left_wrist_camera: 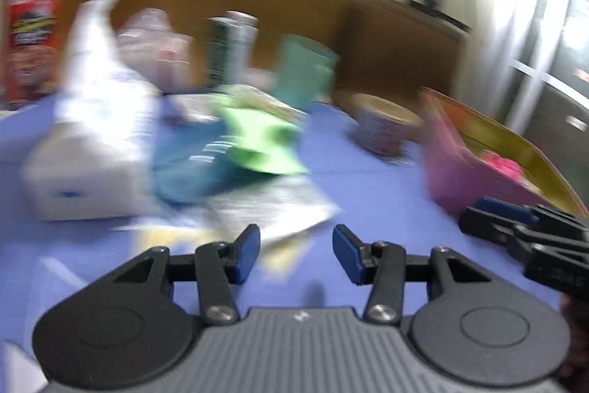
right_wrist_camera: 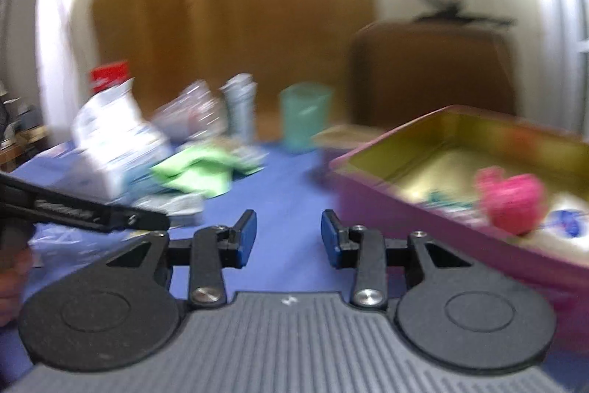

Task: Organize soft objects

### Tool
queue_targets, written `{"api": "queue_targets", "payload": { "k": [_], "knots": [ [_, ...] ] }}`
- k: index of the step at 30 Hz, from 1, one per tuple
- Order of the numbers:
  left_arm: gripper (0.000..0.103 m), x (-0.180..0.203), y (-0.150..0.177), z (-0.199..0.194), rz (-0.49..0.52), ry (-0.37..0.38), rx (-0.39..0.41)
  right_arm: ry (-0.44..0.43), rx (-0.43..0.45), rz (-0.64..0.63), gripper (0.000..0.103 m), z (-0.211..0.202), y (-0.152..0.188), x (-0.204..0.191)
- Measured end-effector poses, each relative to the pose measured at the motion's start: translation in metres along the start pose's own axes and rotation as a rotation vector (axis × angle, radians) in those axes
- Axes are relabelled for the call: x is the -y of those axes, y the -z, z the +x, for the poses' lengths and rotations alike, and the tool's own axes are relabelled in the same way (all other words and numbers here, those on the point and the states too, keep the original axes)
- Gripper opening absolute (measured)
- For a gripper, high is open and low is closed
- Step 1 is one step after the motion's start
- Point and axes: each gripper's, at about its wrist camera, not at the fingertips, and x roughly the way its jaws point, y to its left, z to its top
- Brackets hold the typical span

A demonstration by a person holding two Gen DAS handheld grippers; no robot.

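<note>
Both views are motion-blurred. A green cloth (left_wrist_camera: 261, 142) lies on the blue table among a pile, on top of a teal cloth (left_wrist_camera: 184, 168) and crinkled plastic packets (left_wrist_camera: 272, 212). My left gripper (left_wrist_camera: 296, 255) is open and empty, just short of the packets. My right gripper (right_wrist_camera: 288, 238) is open and empty over bare blue table. A pink tray (right_wrist_camera: 423, 205) with a gold inside stands to its right and holds a pink fluffy object (right_wrist_camera: 511, 205). The green cloth shows in the right wrist view (right_wrist_camera: 198, 172). The tray shows in the left wrist view (left_wrist_camera: 471, 179).
A white tissue pack (left_wrist_camera: 95, 142), bottles (left_wrist_camera: 232, 46), a teal cup (left_wrist_camera: 305, 72) and a red box (left_wrist_camera: 33, 32) stand at the back. A tape roll (left_wrist_camera: 386, 124) lies left of the tray. The right gripper's side (left_wrist_camera: 530, 245) shows at the left view's right edge.
</note>
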Motion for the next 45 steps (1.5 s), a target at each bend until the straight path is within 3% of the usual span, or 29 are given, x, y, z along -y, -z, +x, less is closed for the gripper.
{"api": "queue_targets", "payload": {
  "k": [4, 6, 9, 13, 15, 16, 17, 18, 19, 21, 23, 27, 31, 34, 37, 40, 41, 45],
  "knots": [
    [0.044, -0.026, -0.003, -0.001, -0.028, -0.079, 0.056, -0.101, -0.059, -0.012, 0.043, 0.041, -0.017, -0.023],
    [0.044, -0.033, -0.005, 0.001, -0.067, -0.039, 0.054, -0.127, -0.065, 0.025, 0.046, 0.066, -0.031, -0.027],
    [0.046, -0.031, -0.001, -0.004, -0.043, -0.032, 0.075, -0.136, -0.076, 0.105, 0.052, 0.112, -0.056, -0.024],
    [0.047, -0.027, 0.0, -0.005, -0.03, -0.02, 0.089, -0.121, -0.098, 0.1, 0.085, 0.169, -0.076, -0.031],
    [0.046, -0.03, 0.0, -0.006, -0.05, -0.007, 0.088, -0.107, -0.119, 0.056, 0.087, 0.191, -0.081, -0.04],
    [0.047, -0.032, 0.0, -0.005, -0.062, 0.0, 0.085, -0.085, -0.128, 0.036, 0.087, 0.199, -0.083, -0.043],
    [0.047, -0.034, 0.0, -0.005, -0.075, 0.007, 0.083, -0.07, -0.145, 0.02, 0.078, 0.208, -0.084, -0.045],
    [0.047, -0.036, 0.0, -0.005, -0.084, 0.012, 0.082, -0.07, -0.164, 0.014, 0.062, 0.213, -0.084, -0.043],
    [0.047, -0.037, 0.0, -0.006, -0.089, 0.014, 0.083, -0.074, -0.188, 0.021, 0.03, 0.216, -0.084, -0.041],
    [0.047, -0.038, -0.001, -0.005, -0.091, 0.018, 0.083, -0.047, -0.175, 0.058, 0.014, 0.209, -0.085, -0.034],
    [0.048, -0.037, -0.001, -0.005, -0.086, 0.017, 0.085, -0.049, -0.153, 0.09, 0.008, 0.193, -0.083, -0.025],
    [0.051, -0.037, -0.001, -0.007, -0.082, 0.021, 0.096, -0.073, -0.126, 0.051, 0.005, 0.134, -0.065, -0.02],
    [0.051, -0.04, -0.001, -0.013, -0.1, 0.057, 0.111, -0.115, -0.076, -0.122, 0.005, 0.059, -0.034, -0.032],
    [0.051, -0.038, -0.001, -0.018, -0.116, 0.099, 0.109, -0.148, -0.086, -0.257, 0.005, 0.018, -0.012, -0.042],
    [0.051, -0.029, 0.001, -0.02, -0.144, 0.182, 0.071, -0.213, -0.154, -0.28, 0.015, -0.008, 0.006, -0.044],
    [0.051, -0.016, 0.002, -0.02, -0.133, 0.236, 0.026, -0.23, -0.152, -0.223, 0.049, -0.021, 0.017, -0.039],
    [0.051, -0.011, 0.003, -0.02, -0.125, 0.256, 0.009, -0.228, -0.143, -0.196, 0.055, -0.022, 0.017, -0.037],
    [0.051, 0.007, 0.007, -0.014, -0.122, 0.326, -0.07, -0.194, -0.155, -0.158, 0.059, -0.014, 0.018, -0.034]
  ]
}}
